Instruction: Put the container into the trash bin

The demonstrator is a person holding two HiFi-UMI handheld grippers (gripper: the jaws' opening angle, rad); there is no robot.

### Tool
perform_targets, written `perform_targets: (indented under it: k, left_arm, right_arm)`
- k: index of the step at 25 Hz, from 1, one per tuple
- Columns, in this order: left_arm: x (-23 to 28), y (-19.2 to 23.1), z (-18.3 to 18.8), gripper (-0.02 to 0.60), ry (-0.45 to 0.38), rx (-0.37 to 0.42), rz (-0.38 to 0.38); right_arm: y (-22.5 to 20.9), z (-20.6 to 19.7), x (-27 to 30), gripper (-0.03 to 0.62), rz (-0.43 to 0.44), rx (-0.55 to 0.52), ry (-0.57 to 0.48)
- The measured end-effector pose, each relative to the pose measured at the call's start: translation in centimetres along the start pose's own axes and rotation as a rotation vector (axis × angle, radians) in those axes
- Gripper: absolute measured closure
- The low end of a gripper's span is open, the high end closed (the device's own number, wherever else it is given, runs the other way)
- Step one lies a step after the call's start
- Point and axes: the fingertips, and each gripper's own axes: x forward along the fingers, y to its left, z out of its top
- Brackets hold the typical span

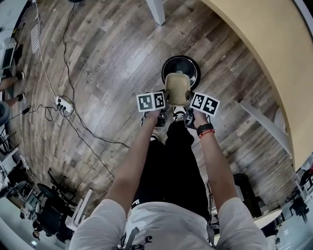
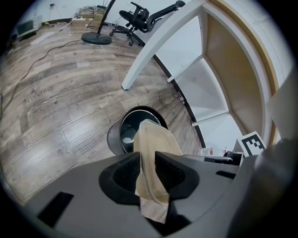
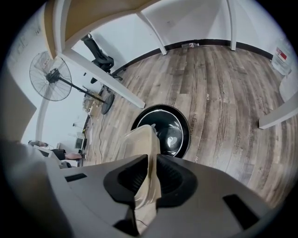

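Observation:
A tan, translucent plastic container [image 1: 177, 88] hangs in the air between both grippers, just at the near rim of a round black trash bin [image 1: 181, 70] on the wooden floor. My left gripper [image 2: 148, 173] is shut on the container's [image 2: 152, 153] left edge, with the bin [image 2: 132, 132] right behind it. My right gripper [image 3: 152, 179] is shut on the container's [image 3: 142, 148] right edge, and the bin's open mouth [image 3: 163, 129] lies just beyond. A small pale scrap lies on the bin's dark bottom.
A curved pale counter [image 1: 264, 58] with white legs [image 1: 156, 10] arches over the floor at the right. A power strip [image 1: 64, 104] and cables lie at the left. Office chairs [image 2: 139, 18] and a standing fan [image 3: 50, 76] stand farther off.

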Motion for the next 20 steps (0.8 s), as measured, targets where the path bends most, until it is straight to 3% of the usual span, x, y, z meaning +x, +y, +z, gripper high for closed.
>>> perform_targets:
  k: [13, 20]
  left_arm:
    - [4.9, 1.7, 0.8, 0.451, 0.007, -0.044, -0.03]
    - [5.9, 1.7, 1.7, 0.416, 0.004, -0.069, -0.046]
  right_arm:
    - [-2.4, 2.0, 4.6, 0.537, 0.017, -0.033, 0.017]
    - [-3.3, 2.2, 6.2, 0.53, -0.002, 0.012, 0.055]
